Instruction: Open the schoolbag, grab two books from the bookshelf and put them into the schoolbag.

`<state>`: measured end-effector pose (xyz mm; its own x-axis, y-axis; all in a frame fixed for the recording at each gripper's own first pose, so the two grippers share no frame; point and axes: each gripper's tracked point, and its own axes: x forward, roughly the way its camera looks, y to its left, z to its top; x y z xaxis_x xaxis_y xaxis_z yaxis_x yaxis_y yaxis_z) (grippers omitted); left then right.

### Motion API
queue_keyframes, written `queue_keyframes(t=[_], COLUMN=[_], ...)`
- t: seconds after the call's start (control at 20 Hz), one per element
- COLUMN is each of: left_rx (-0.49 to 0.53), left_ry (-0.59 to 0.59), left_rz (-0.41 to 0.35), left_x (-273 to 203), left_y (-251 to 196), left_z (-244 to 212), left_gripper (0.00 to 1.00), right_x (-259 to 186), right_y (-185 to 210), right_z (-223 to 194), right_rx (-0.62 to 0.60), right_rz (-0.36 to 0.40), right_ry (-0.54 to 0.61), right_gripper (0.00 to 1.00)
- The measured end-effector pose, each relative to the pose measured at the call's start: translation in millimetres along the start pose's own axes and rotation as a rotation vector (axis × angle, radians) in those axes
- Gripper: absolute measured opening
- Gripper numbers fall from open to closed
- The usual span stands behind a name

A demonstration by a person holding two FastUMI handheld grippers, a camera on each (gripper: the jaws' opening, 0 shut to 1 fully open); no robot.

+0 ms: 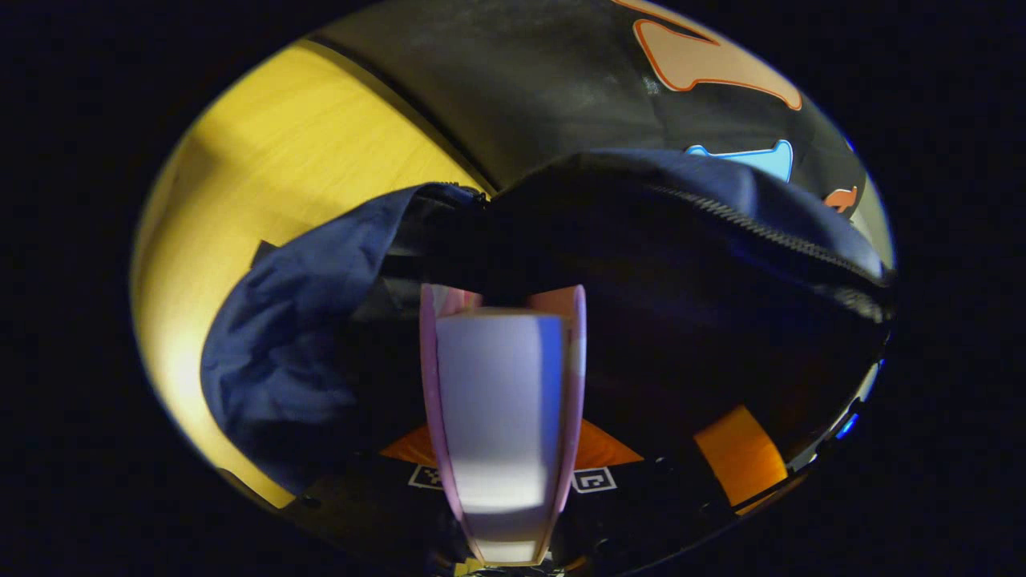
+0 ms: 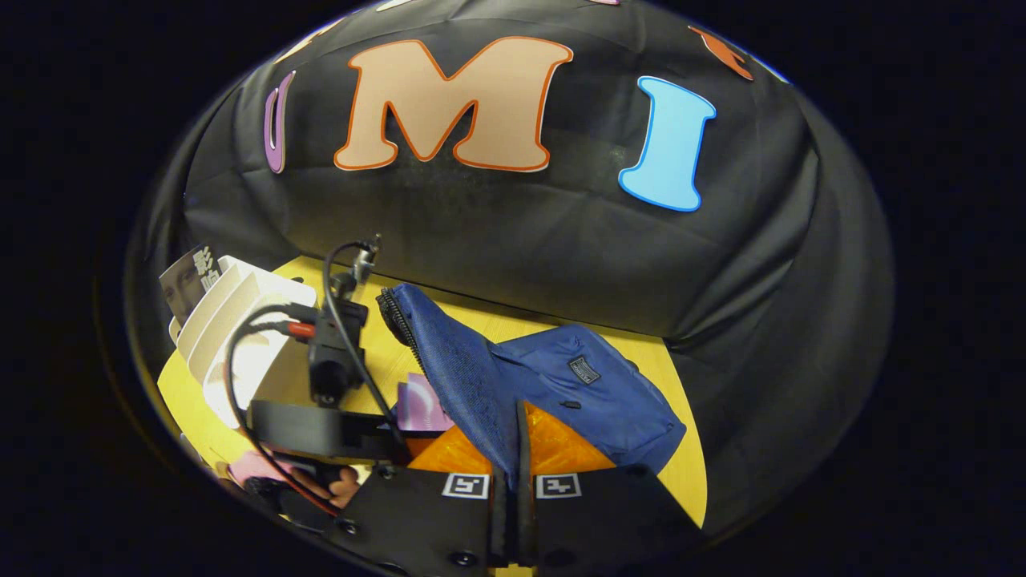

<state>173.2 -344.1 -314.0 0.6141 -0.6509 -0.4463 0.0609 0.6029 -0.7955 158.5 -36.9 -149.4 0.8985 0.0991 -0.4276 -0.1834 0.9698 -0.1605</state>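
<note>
Left gripper (image 1: 503, 481) pinched a book (image 1: 498, 417) between its two fingers, page edges facing the camera, the book's far end sitting in the dark mouth of the blue schoolbag (image 1: 304, 353). Right gripper (image 2: 513, 489) had its fingers pressed together on the schoolbag's (image 2: 577, 385) raised front flap, holding it up beside the zipper edge. Left of the schoolbag in the right gripper view, the left gripper's body (image 2: 321, 417) with its cables hung over the opening, and beyond it stood the bookshelf (image 2: 232, 320) on the yellow table (image 2: 681, 449).
</note>
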Motion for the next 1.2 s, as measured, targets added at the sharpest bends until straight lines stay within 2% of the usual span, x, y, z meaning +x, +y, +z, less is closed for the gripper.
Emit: queue_keyframes(t=[0.15, 0.25, 0.4, 0.55, 0.6, 0.65, 0.8, 0.95, 1.15, 1.2], left_rx=[-0.01, 0.013, 0.096, 0.149, 0.177, 0.194, 0.233, 0.318, 0.374, 0.376], left_ry=[0.011, 0.032, 0.031, 0.0, -0.007, -0.011, -0.011, -0.007, -0.031, -0.028], left_rz=[-0.028, 0.01, 0.086, 0.126, 0.144, 0.158, 0.171, 0.189, 0.217, 0.219], left_x=[13.7, 15.9, -2.8, -34.5, -48.5, -58.2, -97.3, -140.6, -207.4, -223.6], left_y=[5.9, 16.6, 25.1, 23.8, 23.3, 22.3, 12.5, -4.9, -27.5, -32.6], left_z=[-2.9, -2.3, 4.1, 14.7, 17.7, 16.6, 10.1, 4.4, 19.5, 24.5], left_gripper=[0.36, 0.38, 0.48, 0.97, 1.0, 0.96, 0.96, 0.96, 0.96, 0.92], right_x=[0.1, 1.4, 1.6, 2.4, 2.4, 3.1, 3.1, 3.5, 2.9, 2.9], right_y=[-2.0, -3.1, -4.9, -4.6, -4.7, -4.9, -3.7, -4.3, -2.8, -2.8], right_z=[-1.2, -2.3, -1.3, -3.2, -3.4, -3.9, -3.9, -5.7, -6.5, -6.5], right_rx=[0.003, 0.008, 0.016, 0.019, 0.02, 0.02, 0.023, 0.012, -0.01, -0.013], right_rz=[-0.007, -0.011, -0.012, -0.009, -0.007, -0.006, 0.0, -0.004, -0.013, -0.017], right_ry=[0.004, 0.009, 0.01, 0.015, 0.018, 0.019, 0.029, 0.032, 0.031, 0.031], right_gripper=[0.08, 0.07, 0.07, 0.07, 0.07, 0.08, 0.07, 0.07, 0.07, 0.07])
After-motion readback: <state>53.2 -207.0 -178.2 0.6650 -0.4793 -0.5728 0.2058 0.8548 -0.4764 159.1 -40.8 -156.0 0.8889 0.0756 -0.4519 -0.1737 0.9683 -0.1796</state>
